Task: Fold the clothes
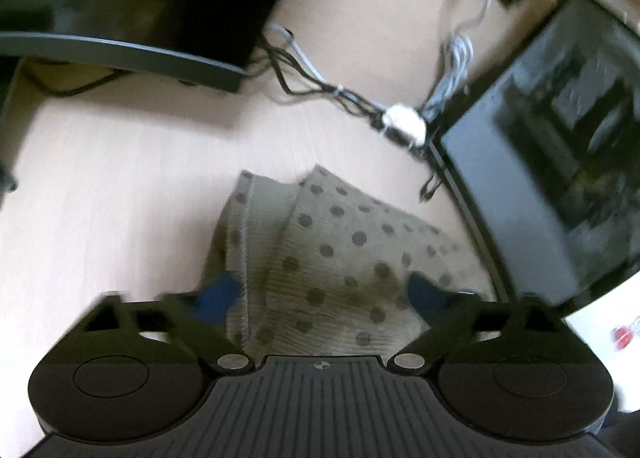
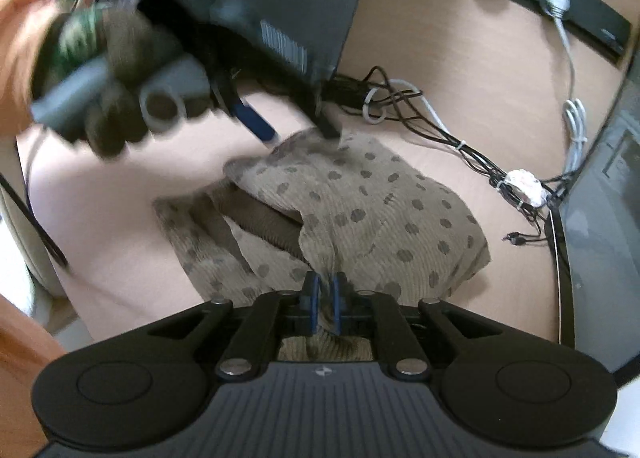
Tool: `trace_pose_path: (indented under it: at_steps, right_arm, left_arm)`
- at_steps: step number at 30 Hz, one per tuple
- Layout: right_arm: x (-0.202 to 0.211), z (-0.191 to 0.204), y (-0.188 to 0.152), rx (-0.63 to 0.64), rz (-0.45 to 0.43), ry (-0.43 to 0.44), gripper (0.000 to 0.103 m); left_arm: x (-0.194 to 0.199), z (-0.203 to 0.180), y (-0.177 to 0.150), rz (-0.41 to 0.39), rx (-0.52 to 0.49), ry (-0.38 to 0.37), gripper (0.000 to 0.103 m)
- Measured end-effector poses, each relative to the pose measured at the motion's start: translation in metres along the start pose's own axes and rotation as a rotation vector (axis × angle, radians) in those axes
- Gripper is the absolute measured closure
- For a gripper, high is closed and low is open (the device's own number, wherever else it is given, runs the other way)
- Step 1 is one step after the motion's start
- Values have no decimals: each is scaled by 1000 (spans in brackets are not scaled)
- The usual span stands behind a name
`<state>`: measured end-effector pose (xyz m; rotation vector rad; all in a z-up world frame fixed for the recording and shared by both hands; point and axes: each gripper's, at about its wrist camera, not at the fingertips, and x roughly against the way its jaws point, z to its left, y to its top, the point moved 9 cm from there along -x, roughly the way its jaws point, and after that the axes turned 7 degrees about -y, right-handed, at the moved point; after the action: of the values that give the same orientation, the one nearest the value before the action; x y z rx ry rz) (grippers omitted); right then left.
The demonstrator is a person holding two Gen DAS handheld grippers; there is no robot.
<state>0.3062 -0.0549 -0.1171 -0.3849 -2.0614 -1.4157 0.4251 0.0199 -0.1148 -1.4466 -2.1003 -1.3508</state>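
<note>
Half done at best: your right gripper (image 2: 326,300) is clamped on the near edge of the polka-dot garment (image 2: 360,210), bunched on the desk (image 2: 120,258). Your left gripper (image 1: 320,294) hangs open over it (nothing pinched). Flattening and squaring remain. No legible writing, only a barcode label (image 2: 282,43).

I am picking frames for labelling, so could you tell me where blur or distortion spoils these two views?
Left wrist view: motion blur throughout, smearing the cables and monitor; fisheye bends the edges. Right wrist view: the spotted garment is fairly sharp, but the gloved hand with the left gripper is smeared.
</note>
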Motion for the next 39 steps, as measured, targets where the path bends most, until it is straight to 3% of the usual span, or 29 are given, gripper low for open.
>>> trace_pose_path:
  at_steps: [2, 3, 5, 9, 13, 16, 19, 21, 23, 25, 28, 30, 33, 34, 35, 36, 37, 39]
  right_arm:
    - [11, -8, 2, -61, -10, 5, 79]
    - [16, -11, 2, -90, -15, 6, 75]
    - [23, -18, 2, -134, -22, -2, 73]
    - [32, -25, -4, -215, -22, -2, 70]
    - [33, -31, -8, -278, -9, 3, 60]
    - [34, -40, -6, -307, -10, -19, 46]
    - [38, -53, -3, -365, -18, -29, 41]
    - [38, -65, -2, -454, -14, -8, 34]
    - [32, -76, -2, -557, -1, 20, 33]
    - [20, -84, 0, -642, 11, 52, 32]
    - [-9, -87, 7, -717, 35, 96, 32]
    - [-33, -84, 13, -733, 65, 119, 25]
    - [-62, -64, 13, -689, 161, 166, 26]
    - [-63, -57, 15, -640, 157, 156, 31]
    - [-61, -51, 19, -576, 140, 130, 52]
    - [-59, -47, 22, -525, 125, 110, 66]
    - [-58, -44, 26, -488, 112, 96, 69]
    - [-60, -48, 37, -499, 95, 104, 80]
  left_arm:
    - [-3, -2, -1, -1, -22, 13, 38]
    - [-3, -2, 0, -8, -33, 24, 44]
    - [5, -2, 3, -44, -62, 67, 93]
    - [43, -7, 3, -91, -91, 49, 95]
    - [54, 3, -38, -4, -80, 50, 95]
    - [54, 13, -62, 46, -66, 53, 94]
    - [59, 21, -72, 60, -32, 29, 89]
    - [69, 21, -66, 43, 0, -25, 78]
    - [80, 21, -57, 6, 42, -89, 37]
    - [86, 25, -47, -31, 95, -130, 25]
    - [75, 37, -36, -39, 175, -133, 17]
    - [57, 39, -37, -3, 186, -118, 13]
    - [35, 39, -44, 44, 173, -79, 14]
    - [30, 38, -46, 57, 163, -62, 23]
    - [24, 37, -49, 70, 154, -45, 40]
    - [22, 36, -48, 69, 132, -32, 50]
    - [21, 34, -45, 65, 118, -39, 63]
    - [19, 29, -34, 53, 103, -56, 77]
